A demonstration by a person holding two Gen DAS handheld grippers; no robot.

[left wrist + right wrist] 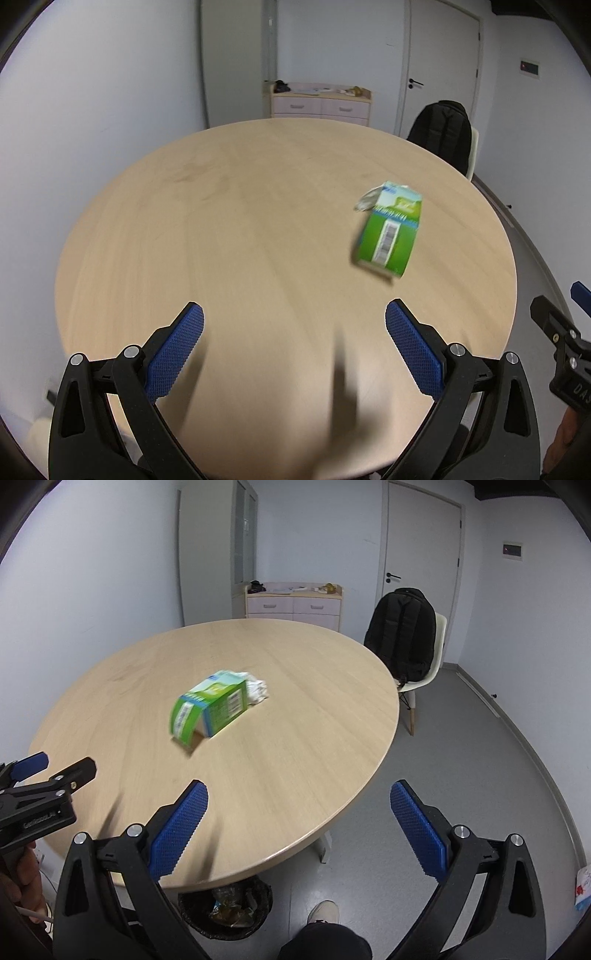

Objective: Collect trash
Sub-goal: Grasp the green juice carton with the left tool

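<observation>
A green and white carton [389, 230] lies on its side on the round wooden table [240, 229], with a crumpled white wrapper [366, 201] touching its far end. The right wrist view shows the same carton [208, 707] and wrapper [256, 689] near the table's middle [295, 701]. My left gripper [294, 325] hovers open over the table's near part, left of the carton, nothing between its blue pads. My right gripper [299, 805] is open over the table's near right edge, short of the carton. Each gripper shows at the other view's side: the right gripper [561, 332], the left gripper [48, 775].
A black trash bin [225, 910] holding litter stands under the table's near edge, beside a person's shoe [324, 912]. A chair with a black backpack [404, 633] stands at the table's far right. A low dresser [293, 603] and a door [421, 565] are behind.
</observation>
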